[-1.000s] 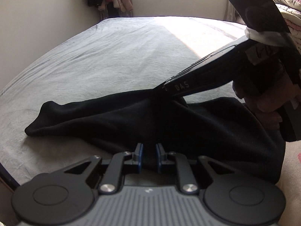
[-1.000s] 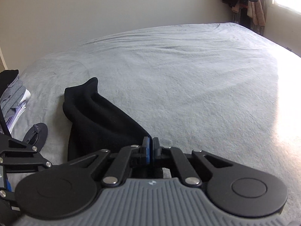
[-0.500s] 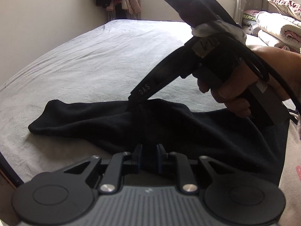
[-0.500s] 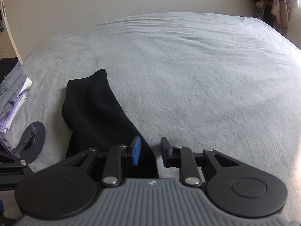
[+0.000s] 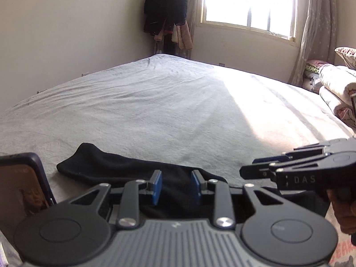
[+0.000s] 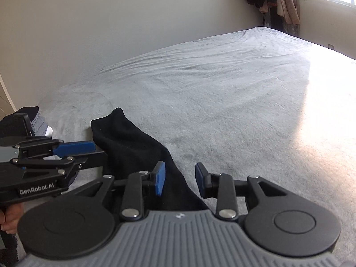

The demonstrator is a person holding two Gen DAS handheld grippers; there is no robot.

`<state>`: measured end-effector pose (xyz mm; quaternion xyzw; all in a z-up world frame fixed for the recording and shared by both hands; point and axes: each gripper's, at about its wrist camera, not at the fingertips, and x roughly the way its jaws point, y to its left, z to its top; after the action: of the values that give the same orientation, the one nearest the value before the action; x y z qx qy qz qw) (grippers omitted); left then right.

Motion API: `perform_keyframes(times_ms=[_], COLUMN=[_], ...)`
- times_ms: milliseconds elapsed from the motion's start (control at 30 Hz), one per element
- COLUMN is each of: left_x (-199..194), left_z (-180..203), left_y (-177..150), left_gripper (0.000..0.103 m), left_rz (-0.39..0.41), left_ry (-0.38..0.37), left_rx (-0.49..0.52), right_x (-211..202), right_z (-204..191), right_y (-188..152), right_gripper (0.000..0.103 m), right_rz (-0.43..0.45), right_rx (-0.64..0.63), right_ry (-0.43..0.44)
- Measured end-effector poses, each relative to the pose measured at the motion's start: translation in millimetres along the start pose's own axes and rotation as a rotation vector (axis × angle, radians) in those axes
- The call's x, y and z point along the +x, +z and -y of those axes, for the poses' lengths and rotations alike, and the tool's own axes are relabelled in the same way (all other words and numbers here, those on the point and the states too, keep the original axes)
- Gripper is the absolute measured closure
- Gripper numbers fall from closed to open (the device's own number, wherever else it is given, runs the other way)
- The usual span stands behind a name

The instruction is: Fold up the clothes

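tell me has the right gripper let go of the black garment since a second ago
Yes. The right gripper was shut on the black garment; now it is open and the cloth lies flat on the grey bedsheet.

I can't see the near end of the black garment (image 5: 124, 169) — my left gripper (image 5: 175, 187) covers it. The phone (image 5: 20, 191) runs off the left edge, the folded stack (image 6: 33, 120) hides behind that gripper, and the bedding pile (image 5: 336, 84) is cropped right.

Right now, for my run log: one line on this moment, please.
left tool: open | right tool: open | black garment: flat on grey bed sheet, released
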<state>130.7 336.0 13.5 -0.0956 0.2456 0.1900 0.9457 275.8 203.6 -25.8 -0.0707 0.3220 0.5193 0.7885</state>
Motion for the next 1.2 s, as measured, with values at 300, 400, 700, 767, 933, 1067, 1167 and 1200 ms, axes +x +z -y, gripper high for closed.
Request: perform_keyframes(times_ms=[300,400,700,767,933,1067,1167,1200], left_x=[-54,-61,-68,-68,-76,-81,-79,-79], left_z=[-44,-53,-66,-69,-72,-69,-70,-70], left_y=[20,20,20,19,19,20,20,19], left_gripper=[0.062,0.056,0.049,0.049,0.048,0.046,0.045,0.045], left_rz=[0.135,0.140,0.201,0.204,0.226,0.242,0.239,0.238], left_ry=[0.086,0.075,-0.035,-0.050,-0.047,-0.059,-0.073,-0.079], left_rx=[-0.288,-0.312,-0.403,-0.417,-0.425,-0.411,-0.411,-0.412], right_x=[20,41,69,66,67,75,92,98], right_z=[-68,-83,-77,-64,-78,-103,-111,-112], right_y=[-25,-26,-24,-20,-15,-7,-3,-1], right_gripper=[0.067,0.067,0.100,0.103,0.088,0.059,0.059,0.059], right_rz=[0.000,-0.012,-0.037,-0.060,-0.045,0.013,0.009,0.003], right_rx=[-0.113,-0.172,-0.133,-0.044,-0.105,-0.226,-0.283,-0.299], right_ry=[0.159,0.144,0.186,0.284,0.228,0.175,0.144,0.121])
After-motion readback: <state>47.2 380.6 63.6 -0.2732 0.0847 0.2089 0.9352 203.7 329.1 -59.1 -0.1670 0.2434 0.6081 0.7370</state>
